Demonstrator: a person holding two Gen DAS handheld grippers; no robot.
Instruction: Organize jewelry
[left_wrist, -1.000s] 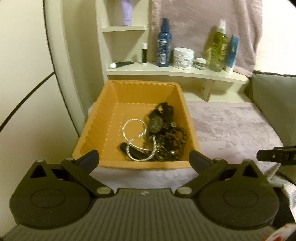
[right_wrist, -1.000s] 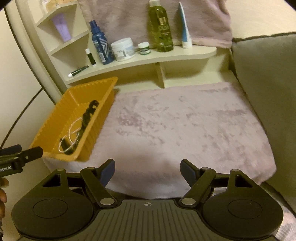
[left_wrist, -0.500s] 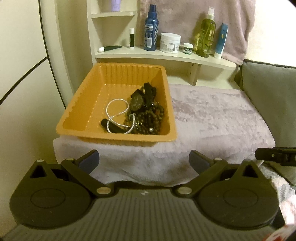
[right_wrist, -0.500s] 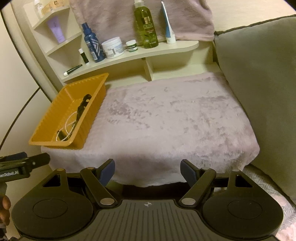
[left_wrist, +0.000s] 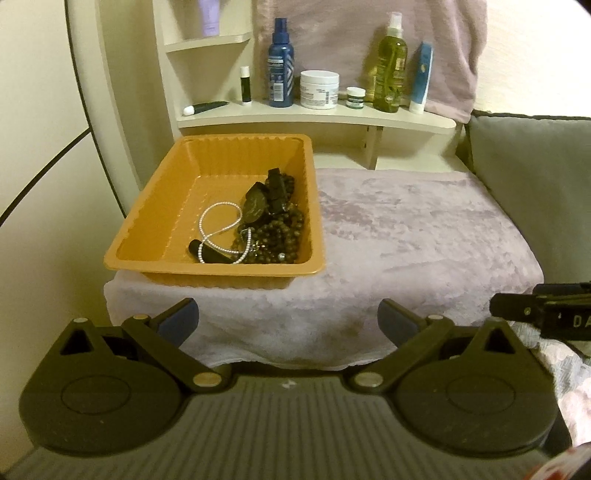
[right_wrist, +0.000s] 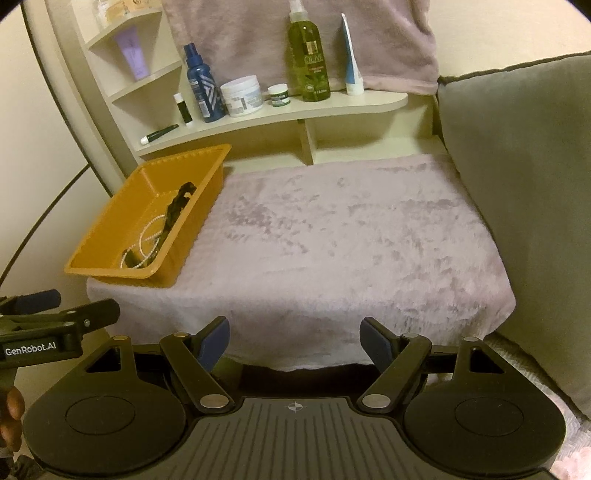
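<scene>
Several bottles and jars line the shelf (left_wrist: 314, 118) behind the orange tray (left_wrist: 155, 206). Jewelry (left_wrist: 266, 225) lies heaped in the tray's right half, on the fleece-covered bench (right_wrist: 351, 240). Left tongs (left_wrist: 288, 321) and right tongs (right_wrist: 295, 339) both gape wide, empty, angled down, short of the tray.

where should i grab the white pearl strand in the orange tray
Grip the open upper loop of the pearl strand, coming straight down from above. That loop lies flat on bare tray floor, apart from the dark bead pile; its lower end crosses a black piece. The orange tray walls block any side approach.
</scene>
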